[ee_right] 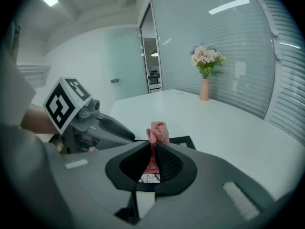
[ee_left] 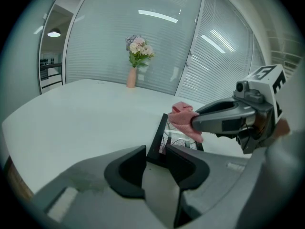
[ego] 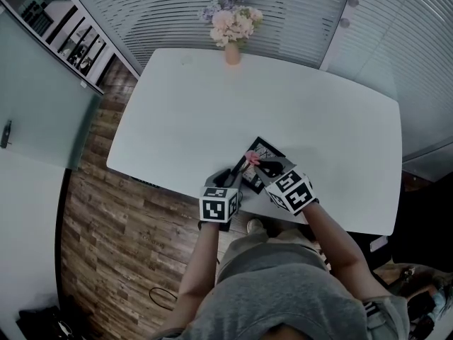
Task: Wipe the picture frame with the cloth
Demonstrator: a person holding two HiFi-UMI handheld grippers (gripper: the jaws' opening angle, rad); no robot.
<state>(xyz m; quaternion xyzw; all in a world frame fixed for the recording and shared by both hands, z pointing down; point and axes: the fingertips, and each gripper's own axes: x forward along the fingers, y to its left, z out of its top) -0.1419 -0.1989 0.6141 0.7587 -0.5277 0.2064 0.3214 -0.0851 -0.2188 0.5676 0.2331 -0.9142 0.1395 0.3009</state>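
Forearms [ego: 341, 241] angle down and inward over the near edge of a white table [ego: 212, 105], left claw [ego: 229, 178] clamped on the edge of the frame [ego: 267, 150], right claw [ego: 257, 163] pinching a pink cloth [ego: 251, 158] over the frame, bare tabletop stretching to a vase [ego: 232, 51] at the far edge.

1. Cloth [ee_right: 157, 131]: pink, fine woven texture.
2. Picture frame [ego: 265, 149]: black border, white sheet with thin dark lines.
3. Left gripper [ee_left: 156, 161] and right gripper [ee_right: 153, 159]: grey bodies, black pads, white cubes with black square markers.
4. Table [ego: 212, 105]: plain white.
5. Flowers [ego: 232, 21]: pale pink and lilac; vase [ego: 233, 53]: peach.
6. Floor [ego: 106, 232]: brown wood grain.
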